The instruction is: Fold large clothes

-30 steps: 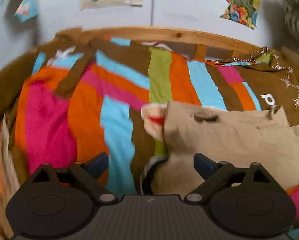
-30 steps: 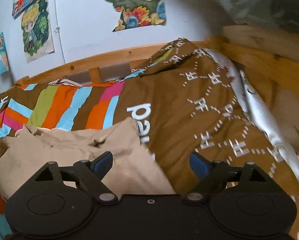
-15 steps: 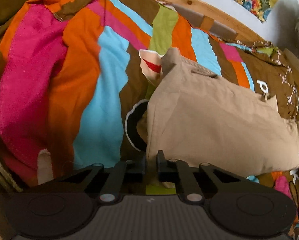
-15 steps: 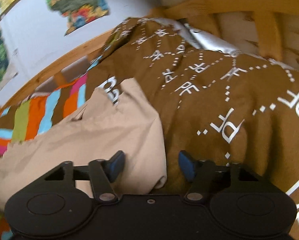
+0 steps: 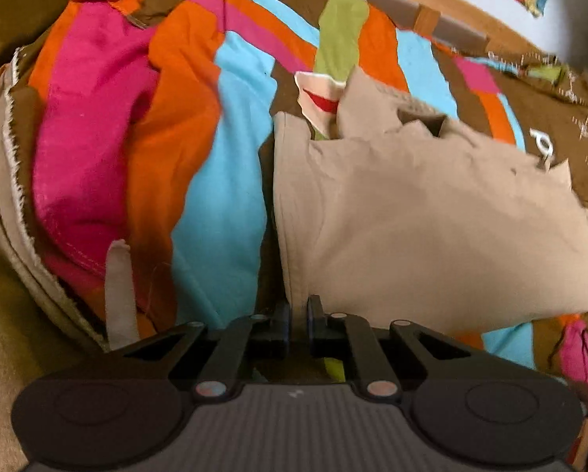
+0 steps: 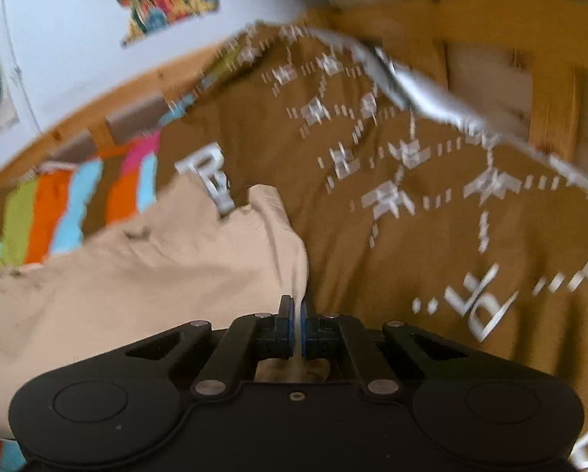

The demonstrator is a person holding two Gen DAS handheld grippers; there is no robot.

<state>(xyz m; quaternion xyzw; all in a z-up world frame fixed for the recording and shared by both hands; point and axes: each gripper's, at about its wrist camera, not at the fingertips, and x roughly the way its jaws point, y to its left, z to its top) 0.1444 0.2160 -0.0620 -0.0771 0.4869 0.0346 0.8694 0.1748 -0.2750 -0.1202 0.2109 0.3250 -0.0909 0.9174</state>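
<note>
Wooden bed rails (image 6: 490,11) and a poster-hung wall (image 6: 58,39) frame a bed spread with a striped quilt (image 5: 223,181) and a brown patterned blanket (image 6: 412,204). At the left gripper (image 5: 298,324) the jaws are pressed together, pinching the near left corner of the tan garment (image 5: 431,216). At the right gripper (image 6: 297,328) the jaws likewise pinch a ridge of the same cloth at its near right corner. Between them the garment lies across the quilt and partly over the blanket, its far edge bunched near a cream scrap with a red stripe (image 5: 319,98). The step in hand looks like lifting the near edge to fold it over. To do it well, raise both corners level, keep the edge taut between the grippers, and carry it toward the far edge so the two edges line up before letting go.
</note>
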